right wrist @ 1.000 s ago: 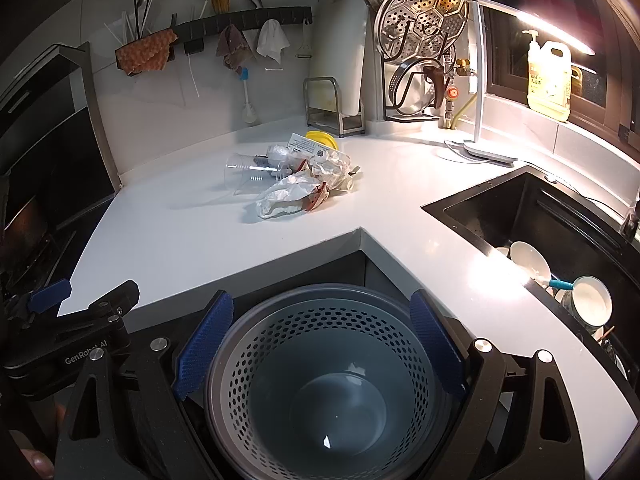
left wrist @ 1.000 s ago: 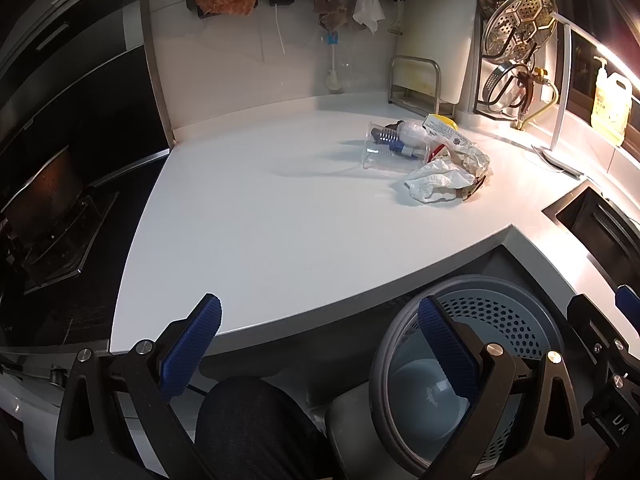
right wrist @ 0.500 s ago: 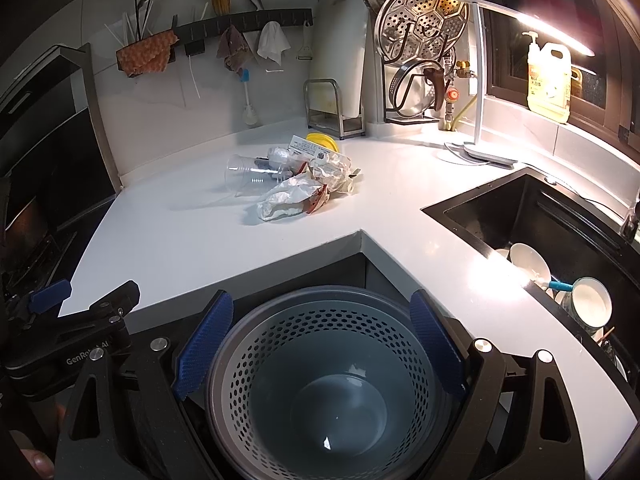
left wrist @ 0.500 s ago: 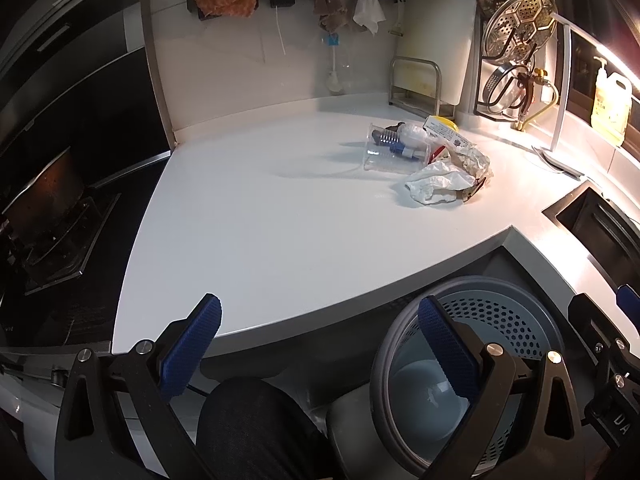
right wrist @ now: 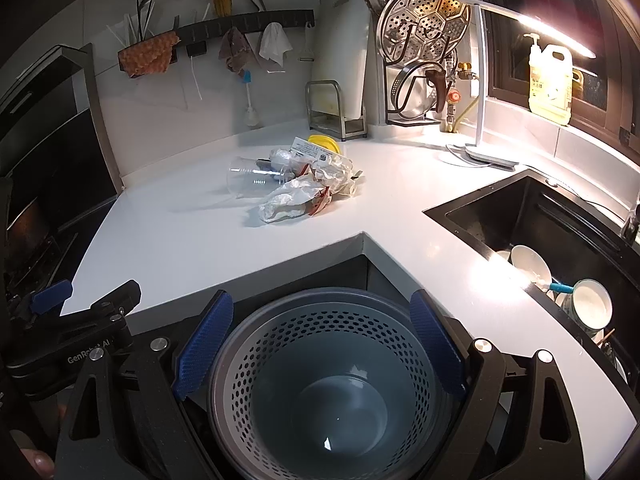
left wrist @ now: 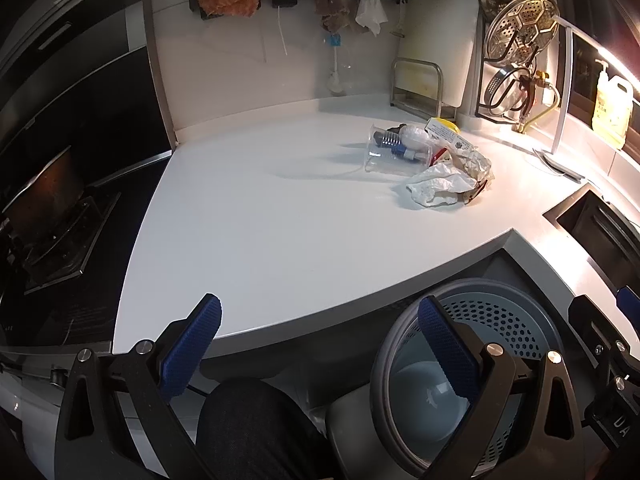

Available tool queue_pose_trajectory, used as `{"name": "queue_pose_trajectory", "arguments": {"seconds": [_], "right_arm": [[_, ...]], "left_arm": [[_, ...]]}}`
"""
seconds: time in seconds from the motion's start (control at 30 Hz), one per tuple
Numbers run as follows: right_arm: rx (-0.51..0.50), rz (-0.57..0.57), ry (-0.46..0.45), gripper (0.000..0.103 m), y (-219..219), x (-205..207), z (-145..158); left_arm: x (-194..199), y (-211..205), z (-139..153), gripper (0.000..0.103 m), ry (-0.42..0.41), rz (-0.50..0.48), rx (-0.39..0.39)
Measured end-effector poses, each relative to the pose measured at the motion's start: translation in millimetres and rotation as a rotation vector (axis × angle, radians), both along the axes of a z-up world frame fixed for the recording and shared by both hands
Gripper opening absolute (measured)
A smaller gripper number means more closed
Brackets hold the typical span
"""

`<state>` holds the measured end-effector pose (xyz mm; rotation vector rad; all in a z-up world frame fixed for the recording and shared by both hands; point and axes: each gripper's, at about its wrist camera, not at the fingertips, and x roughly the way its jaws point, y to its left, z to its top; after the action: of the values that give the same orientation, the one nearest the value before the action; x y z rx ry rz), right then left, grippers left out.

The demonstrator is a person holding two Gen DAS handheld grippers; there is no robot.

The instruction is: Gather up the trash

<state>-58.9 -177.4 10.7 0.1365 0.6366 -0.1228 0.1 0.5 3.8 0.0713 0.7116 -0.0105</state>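
A small heap of trash lies on the white counter [left wrist: 260, 216]: a clear plastic cup [left wrist: 394, 156] on its side, a crumpled white wrapper [left wrist: 438, 186] and a yellow lid [left wrist: 442, 124]. The same heap shows in the right wrist view, with the cup [right wrist: 254, 180] and wrapper [right wrist: 292, 200]. A grey perforated bin [right wrist: 324, 384] stands below the counter's front edge; it also shows in the left wrist view [left wrist: 480, 360]. My left gripper [left wrist: 320, 348] is open and empty near the counter edge. My right gripper [right wrist: 320, 344] is open and empty above the bin.
A black sink [right wrist: 560, 248] with bowls lies to the right. A stove [left wrist: 52, 216] is at the left. A lamp [right wrist: 484, 80], a pot rack [right wrist: 420, 60] and a cutting-board stand [right wrist: 336, 112] line the back wall.
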Motion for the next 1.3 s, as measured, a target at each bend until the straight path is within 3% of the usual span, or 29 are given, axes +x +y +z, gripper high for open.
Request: {"name": "queue_pose_trajectory", "arguments": {"seconds": [1.3], "right_arm": [[0.006, 0.002, 0.0, 0.086, -0.5, 2.7, -5.2]], "left_arm": [[2.2, 0.6, -5.4, 0.097, 0.01, 0.0, -0.001]]}}
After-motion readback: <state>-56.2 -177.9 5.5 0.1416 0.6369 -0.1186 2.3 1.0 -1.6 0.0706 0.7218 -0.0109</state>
